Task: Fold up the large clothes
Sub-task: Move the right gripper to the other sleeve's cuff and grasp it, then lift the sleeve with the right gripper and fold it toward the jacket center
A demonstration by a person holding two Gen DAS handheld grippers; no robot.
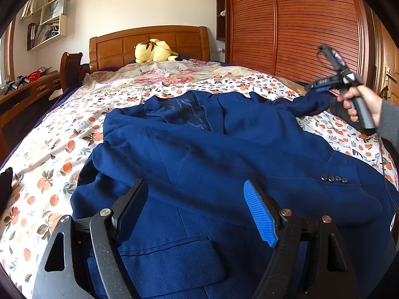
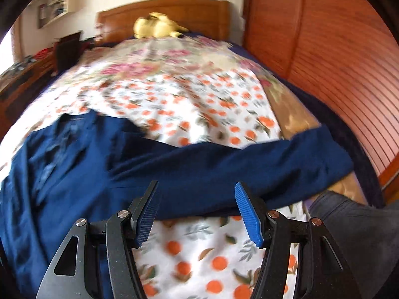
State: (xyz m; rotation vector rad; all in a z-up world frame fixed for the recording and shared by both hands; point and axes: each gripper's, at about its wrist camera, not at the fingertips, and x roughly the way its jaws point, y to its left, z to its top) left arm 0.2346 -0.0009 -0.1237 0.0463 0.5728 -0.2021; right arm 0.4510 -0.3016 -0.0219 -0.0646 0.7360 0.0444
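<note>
With the blue blazer (image 1: 224, 144) spread face-up on the bed (image 1: 49, 149), we hold our left gripper (image 1: 197, 211) spread over its hem and our right gripper (image 2: 197, 211), also spread and empty, above its outstretched sleeve (image 2: 249, 164), which likely needs pinching and folding across the blazer.
</note>
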